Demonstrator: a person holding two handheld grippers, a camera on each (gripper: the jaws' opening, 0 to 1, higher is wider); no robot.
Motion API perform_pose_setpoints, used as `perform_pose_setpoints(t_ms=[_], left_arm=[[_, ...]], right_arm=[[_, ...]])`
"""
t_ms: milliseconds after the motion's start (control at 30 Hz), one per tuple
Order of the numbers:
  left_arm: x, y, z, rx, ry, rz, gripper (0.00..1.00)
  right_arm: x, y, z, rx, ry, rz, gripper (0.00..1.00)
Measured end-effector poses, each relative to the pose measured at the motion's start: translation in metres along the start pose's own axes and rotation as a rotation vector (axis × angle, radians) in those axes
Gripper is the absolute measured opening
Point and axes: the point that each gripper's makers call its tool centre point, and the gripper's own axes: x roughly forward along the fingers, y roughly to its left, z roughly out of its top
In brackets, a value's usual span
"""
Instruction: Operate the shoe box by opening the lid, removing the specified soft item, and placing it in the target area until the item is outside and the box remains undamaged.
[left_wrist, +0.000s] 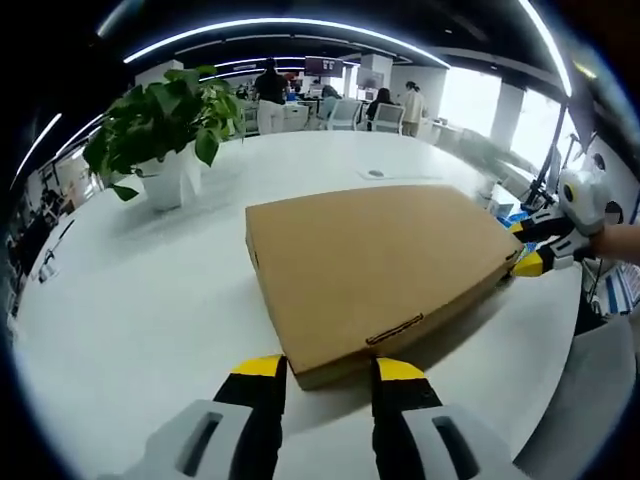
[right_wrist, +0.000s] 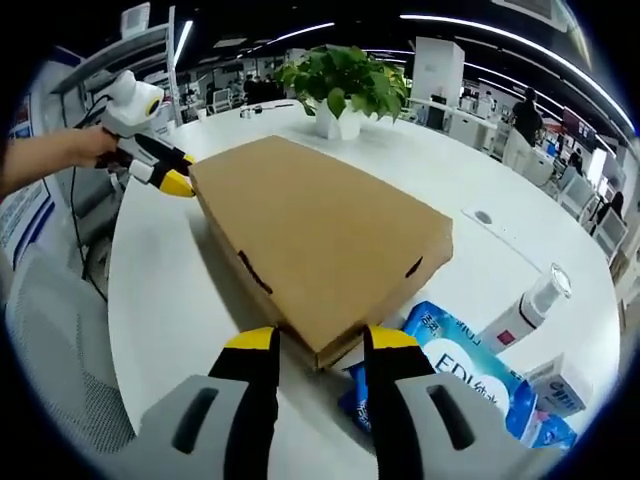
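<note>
Currently left gripper (left_wrist: 330, 368): jaws parted, yellow tips straddling one corner of the shoe box (left_wrist: 380, 265); whether they pinch the cardboard I cannot tell. Right gripper (right_wrist: 320, 340): jaws likewise apart, set either side of the opposite corner, grip unclear. Box lies flat on the white table (left_wrist: 150, 300), lid down and closed. Just beside the right gripper, blue packets (right_wrist: 470, 375) and a white bottle (right_wrist: 530, 305) lie on the table. Potted plant (left_wrist: 165, 130) stands well apart beyond the box. Office chairs and people in the background.
</note>
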Motion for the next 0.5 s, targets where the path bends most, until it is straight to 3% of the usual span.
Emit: perform_pose_setpoints(t_ms=[500], left_arm=[[0.0005,0.0012,0.0012,0.011,0.007,-0.012,0.34]], right_arm=[[-0.0003,0.0021,-0.0008,0.014,0.001,-0.017,0.31]])
